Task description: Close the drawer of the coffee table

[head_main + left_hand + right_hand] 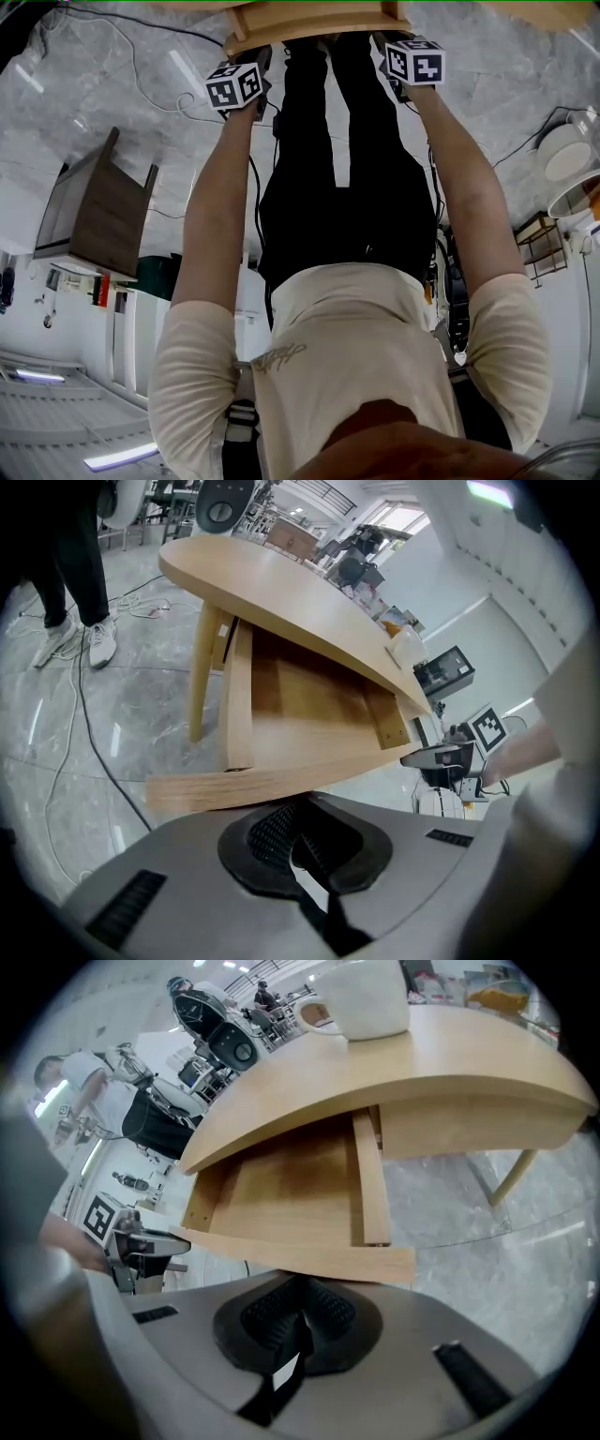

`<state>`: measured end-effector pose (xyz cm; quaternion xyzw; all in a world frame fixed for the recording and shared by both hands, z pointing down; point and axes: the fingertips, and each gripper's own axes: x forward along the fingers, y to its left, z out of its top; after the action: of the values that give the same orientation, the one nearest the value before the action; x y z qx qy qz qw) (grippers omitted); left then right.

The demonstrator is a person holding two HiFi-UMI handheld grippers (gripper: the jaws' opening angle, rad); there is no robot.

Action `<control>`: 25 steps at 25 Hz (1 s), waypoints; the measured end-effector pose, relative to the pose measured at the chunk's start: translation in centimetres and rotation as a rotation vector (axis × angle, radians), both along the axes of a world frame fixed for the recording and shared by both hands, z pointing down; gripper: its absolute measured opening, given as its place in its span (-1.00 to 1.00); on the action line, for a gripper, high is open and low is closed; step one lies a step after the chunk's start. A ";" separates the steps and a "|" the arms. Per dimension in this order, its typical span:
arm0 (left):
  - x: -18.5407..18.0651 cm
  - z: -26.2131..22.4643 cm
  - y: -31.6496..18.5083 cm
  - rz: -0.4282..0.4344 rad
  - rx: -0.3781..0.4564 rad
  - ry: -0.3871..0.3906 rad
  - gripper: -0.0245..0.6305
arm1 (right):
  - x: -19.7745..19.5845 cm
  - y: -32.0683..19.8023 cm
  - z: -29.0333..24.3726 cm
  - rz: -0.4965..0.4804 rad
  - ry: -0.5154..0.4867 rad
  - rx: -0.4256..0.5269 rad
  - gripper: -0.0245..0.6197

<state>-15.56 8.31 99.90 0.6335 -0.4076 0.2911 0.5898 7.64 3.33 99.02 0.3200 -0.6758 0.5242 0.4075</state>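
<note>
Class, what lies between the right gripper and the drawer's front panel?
Nothing: the right gripper view shows the right gripper seemingly against the front panel.

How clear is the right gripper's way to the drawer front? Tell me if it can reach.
Probably yes: the right gripper, jaws together, sits right at the open drawer's front panel, with nothing between them. Whether it touches, I cannot tell.
</note>
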 end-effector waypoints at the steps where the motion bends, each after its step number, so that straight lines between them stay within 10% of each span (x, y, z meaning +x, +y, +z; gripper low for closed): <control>1: 0.1 -0.1 -0.1 -0.005 -0.002 -0.002 -0.92 | 0.0 -0.1 -0.1 -0.005 0.001 0.000 -0.94; 25: -0.5 -0.4 -4.8 0.021 0.040 -0.025 -0.92 | -0.6 -4.7 -1.0 -0.029 -0.036 0.013 -0.94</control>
<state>-16.02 3.55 99.45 0.6457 -0.4140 0.2971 0.5687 7.03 -1.37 97.98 0.3034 -0.6911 0.5195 0.4005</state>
